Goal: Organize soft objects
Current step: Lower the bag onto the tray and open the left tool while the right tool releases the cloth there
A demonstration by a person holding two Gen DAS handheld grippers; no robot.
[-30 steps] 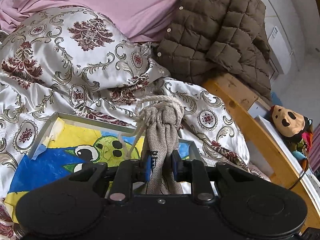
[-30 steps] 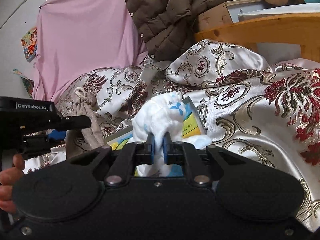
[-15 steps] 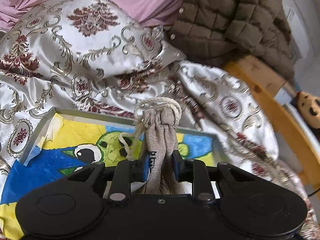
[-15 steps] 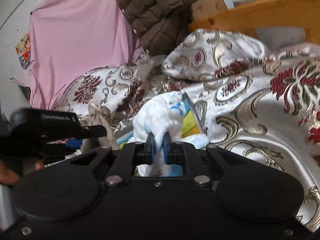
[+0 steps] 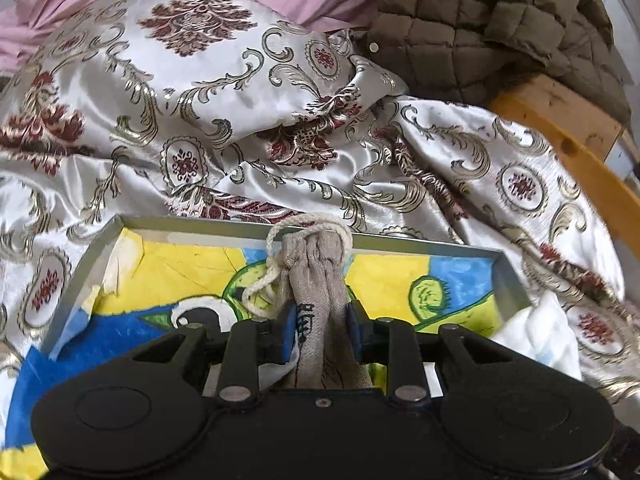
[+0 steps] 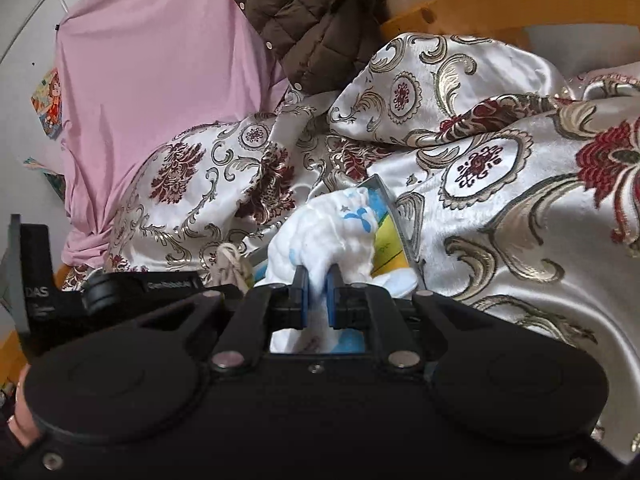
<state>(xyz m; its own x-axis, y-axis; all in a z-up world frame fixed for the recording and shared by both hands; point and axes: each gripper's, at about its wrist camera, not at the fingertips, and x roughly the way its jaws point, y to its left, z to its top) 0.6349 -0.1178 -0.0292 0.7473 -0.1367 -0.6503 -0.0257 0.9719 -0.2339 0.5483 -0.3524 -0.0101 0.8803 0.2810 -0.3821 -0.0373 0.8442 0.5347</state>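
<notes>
Both hand-held grippers have sunk toward one tray [image 5: 510, 280]: left [image 5: 322, 326], loosening, holds one burlap pouch [image 5: 316, 280]; right [image 6: 316, 294] clamps one white cloth [image 6: 332, 236].

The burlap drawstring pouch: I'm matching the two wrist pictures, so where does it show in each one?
Left wrist: the burlap pouch stands at centre, between the left gripper fingers, over the metal tray.
Right wrist: only its corded top peeks out at lower left, behind the other gripper's body.
Shared landmark: the brown quilted jacket, at the top of both.
</notes>
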